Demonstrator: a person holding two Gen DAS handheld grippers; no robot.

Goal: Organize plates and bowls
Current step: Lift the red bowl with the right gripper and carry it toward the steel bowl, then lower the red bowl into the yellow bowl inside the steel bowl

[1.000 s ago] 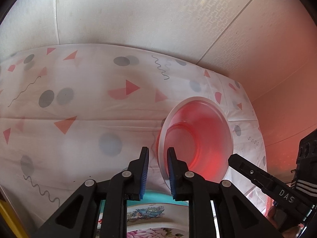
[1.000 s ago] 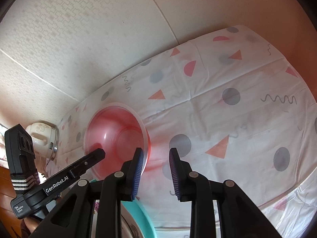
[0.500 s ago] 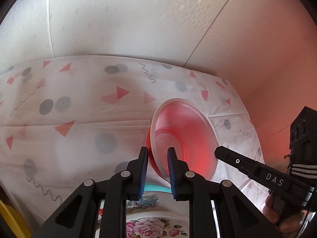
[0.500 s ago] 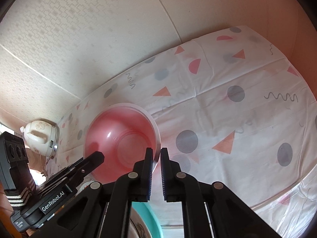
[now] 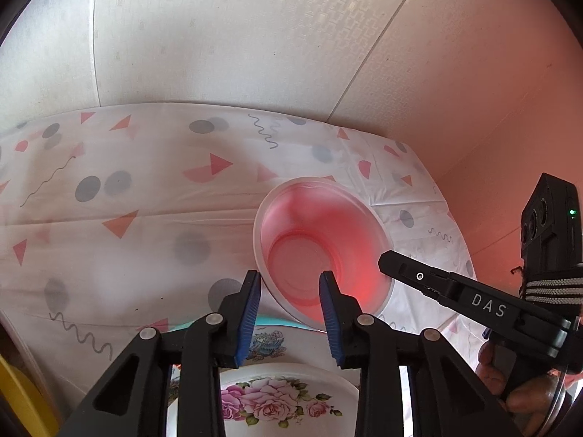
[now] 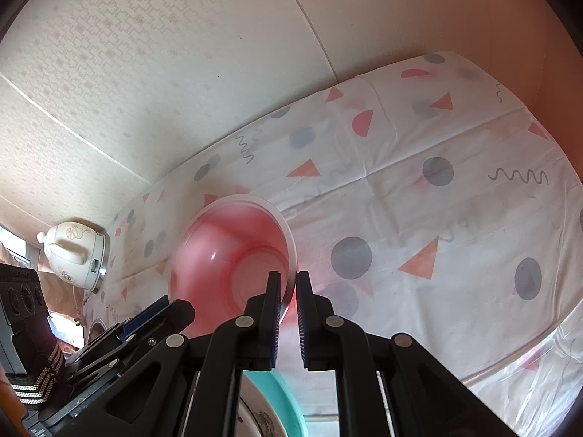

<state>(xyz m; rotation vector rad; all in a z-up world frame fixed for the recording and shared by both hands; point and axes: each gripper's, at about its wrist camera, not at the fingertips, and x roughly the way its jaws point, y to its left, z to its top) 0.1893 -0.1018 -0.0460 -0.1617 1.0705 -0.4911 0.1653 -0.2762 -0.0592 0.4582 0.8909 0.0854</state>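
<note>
Right tool (image 6: 288,284) pinching pink bowl (image 6: 233,255) rim, left tool (image 5: 290,284) just spreading (rim between, untouched)

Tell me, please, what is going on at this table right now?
A person with a claw in each hand is handing over a pink bowl. The right claw is shut on the bowl's rim, while the left claw has just been opening and stands clear of it. A floral plate sits below, on the patterned tablecloth.

A tabletop (image 6: 455,218) under a white patterned cloth (image 5: 145,240) fills mid-frame; a white kettle (image 6: 74,255) stands at its far left edge.
</note>
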